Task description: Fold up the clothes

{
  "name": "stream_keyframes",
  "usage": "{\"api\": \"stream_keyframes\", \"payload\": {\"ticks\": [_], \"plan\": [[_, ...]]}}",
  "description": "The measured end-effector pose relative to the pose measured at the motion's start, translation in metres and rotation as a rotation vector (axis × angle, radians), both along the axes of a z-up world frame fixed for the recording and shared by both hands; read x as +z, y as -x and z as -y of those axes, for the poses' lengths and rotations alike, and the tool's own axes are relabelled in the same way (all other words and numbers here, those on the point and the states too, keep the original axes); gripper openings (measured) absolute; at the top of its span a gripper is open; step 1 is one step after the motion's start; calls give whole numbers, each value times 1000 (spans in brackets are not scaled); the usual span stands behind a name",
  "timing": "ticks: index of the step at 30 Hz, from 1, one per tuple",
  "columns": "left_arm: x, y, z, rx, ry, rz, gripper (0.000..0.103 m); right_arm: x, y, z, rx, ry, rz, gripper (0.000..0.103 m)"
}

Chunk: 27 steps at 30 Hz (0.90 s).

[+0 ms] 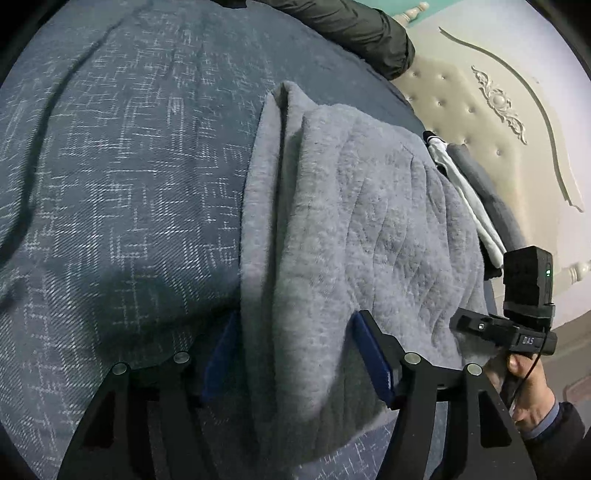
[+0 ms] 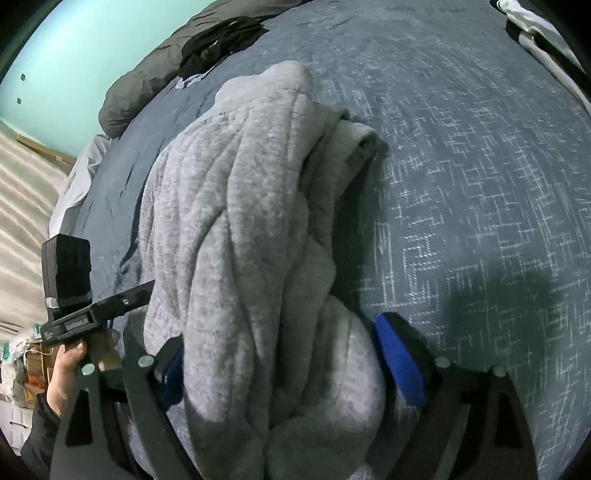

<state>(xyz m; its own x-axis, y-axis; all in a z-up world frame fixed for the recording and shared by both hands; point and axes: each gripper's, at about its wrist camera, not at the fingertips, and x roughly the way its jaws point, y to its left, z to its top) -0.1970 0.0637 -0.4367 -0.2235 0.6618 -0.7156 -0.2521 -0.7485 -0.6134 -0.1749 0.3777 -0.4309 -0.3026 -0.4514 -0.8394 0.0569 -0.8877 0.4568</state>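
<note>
Left wrist view: left gripper [image 1: 295,354], jaws parted, blue pads [image 1: 371,356] standing to either side of the near edge of a grey fleece garment [image 1: 354,229]; whether the pads touch the fabric cannot be told, though neither appears to pinch it. Garment lies in a long folded bundle on a dark blue bedspread [image 1: 122,177] with a pale crosshatch pattern, running from near to far. Right of the garment: the other gripper's body with a green lamp, held by a hand [image 1: 528,391]. Far right: a white and dark garment [image 1: 469,199] beside a cream tufted headboard [image 1: 480,110]. Far edge: a dark padded jacket [image 1: 362,29].

Right wrist view: right gripper [image 2: 280,373], jaws spread wide, blue pads [image 2: 400,363] flanking the thick near end of the same grey fleece garment [image 2: 243,221]; fabric bulges between them, no clamping visible. Left: the other gripper held by a hand [image 2: 62,373]. Far left: a turquoise wall [image 2: 85,55].
</note>
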Motion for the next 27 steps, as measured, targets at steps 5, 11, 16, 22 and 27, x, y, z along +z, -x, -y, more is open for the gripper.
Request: {"api": "stream_keyframes", "payload": {"ticks": [5, 11, 16, 22, 27], "plan": [[0, 4, -8, -17, 5, -11, 65, -4, 4, 7, 16, 63, -1, 77], [4, 11, -27, -41, -25, -16, 41, -5, 4, 12, 35, 96, -12, 56], [13, 10, -29, -43, -35, -41, 25, 5, 1, 15, 26, 117, -40, 45], [44, -5, -13, -41, -68, -75, 22, 34, -8, 13, 62, 156, -74, 35], [50, -24, -8, -60, -63, -46, 22, 35, -13, 16, 126, 140, -21, 37]]}}
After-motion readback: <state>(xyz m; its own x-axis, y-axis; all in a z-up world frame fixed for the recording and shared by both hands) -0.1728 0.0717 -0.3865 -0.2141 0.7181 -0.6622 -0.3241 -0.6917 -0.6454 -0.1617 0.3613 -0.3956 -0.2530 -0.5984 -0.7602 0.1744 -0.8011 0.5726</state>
